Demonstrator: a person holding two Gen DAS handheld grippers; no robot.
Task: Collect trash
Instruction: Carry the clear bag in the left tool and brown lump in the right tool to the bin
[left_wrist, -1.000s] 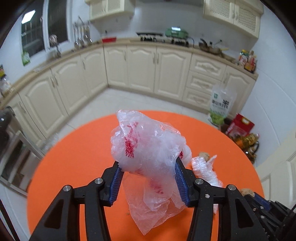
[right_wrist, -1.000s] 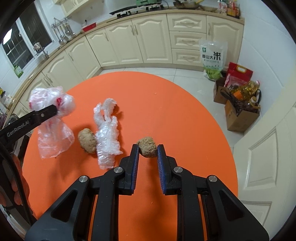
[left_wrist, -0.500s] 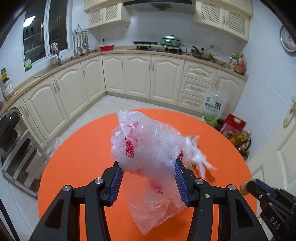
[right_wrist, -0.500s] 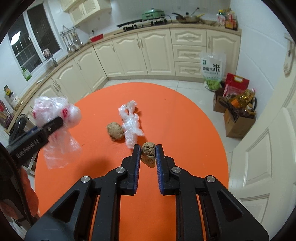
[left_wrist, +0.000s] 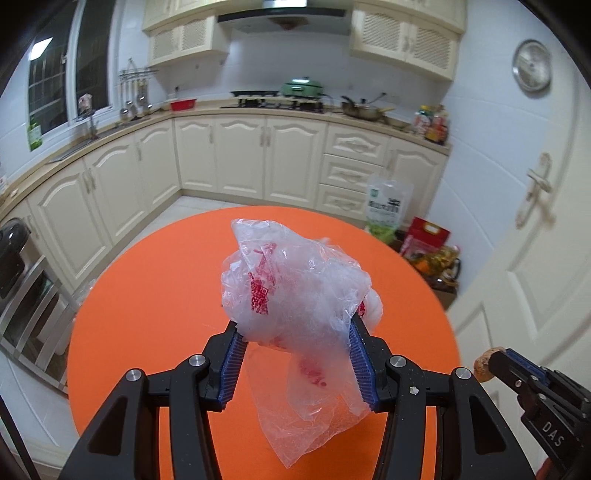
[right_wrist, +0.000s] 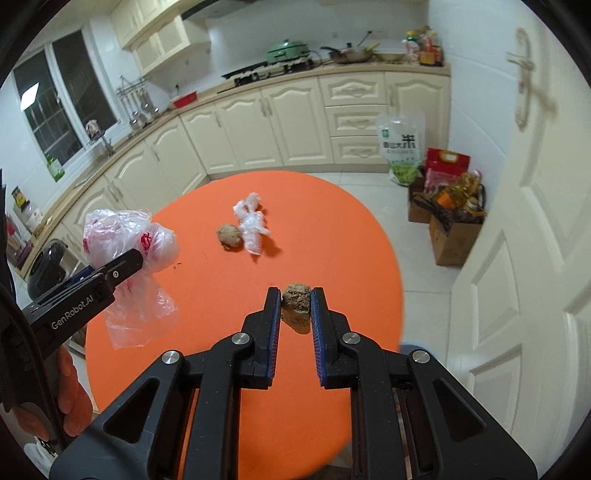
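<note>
1. Trash on the round orange surface (right_wrist: 332, 229): a crumpled clear plastic wrap (right_wrist: 252, 226) touching a brown fibrous lump (right_wrist: 229, 236).
2. Left of that lump, the left tool (left_wrist: 293, 363) is clamped on a crinkled clear plastic bag with red print (left_wrist: 295, 291), clear of the surface.
3. Nearer than the lump, the right tool (right_wrist: 295, 310) pinches a second brown lump (right_wrist: 296, 301).
4. The right tool looks nearer the leftovers.

Crinkly clear plastic bag (left_wrist: 295, 288); rough brown lump (right_wrist: 296, 300), maybe paper; matt orange table (right_wrist: 332, 240).
</note>
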